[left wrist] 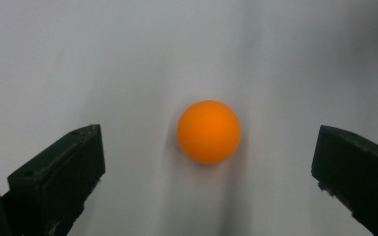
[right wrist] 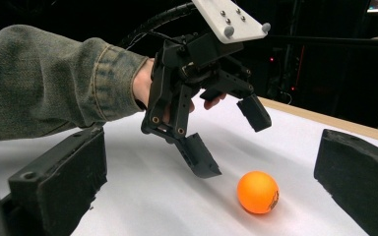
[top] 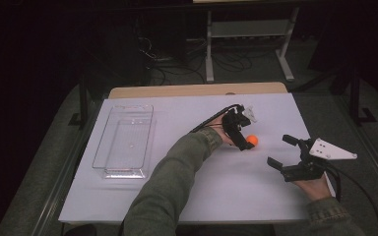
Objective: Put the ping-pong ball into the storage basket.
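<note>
An orange ball (top: 252, 140) rests on the white table sheet (top: 216, 187), right of centre. My left gripper (top: 246, 133) hangs just above it, tilted down and open. In the left gripper view the ball (left wrist: 209, 132) lies between the two wide-apart black jaws without touching either. My right gripper (top: 280, 150) stands open a short way to the ball's right, its jaws pointing at the ball. In the right gripper view the left gripper (right wrist: 234, 145) hovers over the ball (right wrist: 258, 191), one jaw close beside it and the other raised behind.
A clear plastic bin (top: 123, 140) sits at the table's left side with nothing seen in it. Bare wood (top: 197, 90) shows along the table's far edge. Beyond it are dark floor, cables and a white table frame (top: 248, 29).
</note>
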The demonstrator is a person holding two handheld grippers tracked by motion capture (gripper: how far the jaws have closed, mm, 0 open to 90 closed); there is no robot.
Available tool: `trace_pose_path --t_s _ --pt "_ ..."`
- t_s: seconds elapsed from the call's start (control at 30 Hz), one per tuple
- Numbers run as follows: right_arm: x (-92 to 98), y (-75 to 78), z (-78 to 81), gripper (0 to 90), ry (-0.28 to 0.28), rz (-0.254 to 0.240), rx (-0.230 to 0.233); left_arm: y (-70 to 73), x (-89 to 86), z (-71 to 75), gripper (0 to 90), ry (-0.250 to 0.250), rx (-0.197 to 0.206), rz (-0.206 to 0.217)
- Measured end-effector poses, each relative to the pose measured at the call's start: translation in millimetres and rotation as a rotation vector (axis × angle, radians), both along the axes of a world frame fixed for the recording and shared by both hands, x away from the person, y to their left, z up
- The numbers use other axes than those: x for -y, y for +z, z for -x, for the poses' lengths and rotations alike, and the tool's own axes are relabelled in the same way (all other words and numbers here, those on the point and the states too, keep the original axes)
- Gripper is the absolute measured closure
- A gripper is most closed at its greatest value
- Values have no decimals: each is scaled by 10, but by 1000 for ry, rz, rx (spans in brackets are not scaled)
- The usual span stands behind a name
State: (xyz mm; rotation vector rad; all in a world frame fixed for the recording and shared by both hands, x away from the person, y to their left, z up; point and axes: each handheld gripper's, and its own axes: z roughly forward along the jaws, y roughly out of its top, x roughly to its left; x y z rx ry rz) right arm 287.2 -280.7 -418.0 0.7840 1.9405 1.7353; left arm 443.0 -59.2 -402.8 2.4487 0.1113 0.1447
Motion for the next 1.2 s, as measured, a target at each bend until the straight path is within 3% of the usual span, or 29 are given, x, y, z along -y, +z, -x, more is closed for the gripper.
trace_pose_path --t_s 0.43,0.9,1.2 --pt "-1 0 0 0 2 -3 -1 -75 66 -23 0 3 -7 4" --pt "-2 -5 -2 0 5 -1 -3 -152 90 -65 2 30 -14 -31" --pt "-2 -8 -3 0 5 0 -6 -174 91 -75 88 20 -28 -22"
